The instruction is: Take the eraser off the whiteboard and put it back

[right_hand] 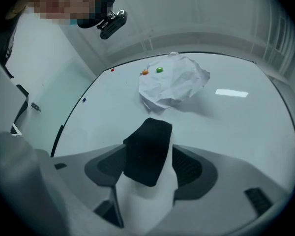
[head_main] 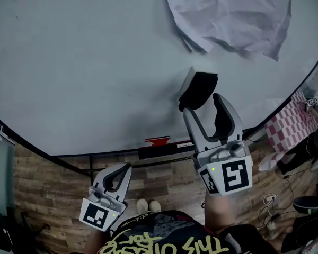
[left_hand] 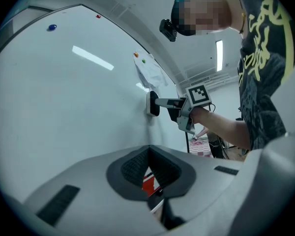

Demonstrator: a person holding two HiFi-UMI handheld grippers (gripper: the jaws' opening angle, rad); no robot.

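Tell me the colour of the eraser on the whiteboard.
The eraser is black; the right gripper view shows it best.

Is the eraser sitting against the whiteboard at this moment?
Yes, the left gripper view shows the eraser flat against the whiteboard, the right tool open around it.

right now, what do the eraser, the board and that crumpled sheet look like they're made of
Eraser: black matte body with no shine, foam or plastic, can't tell; a paler layer against the board, maybe felt.
Whiteboard: smooth glossy white, coated metal or melamine; light strips reflect in it.
Crumpled sheet: thin white paper, going by its sharp creases.
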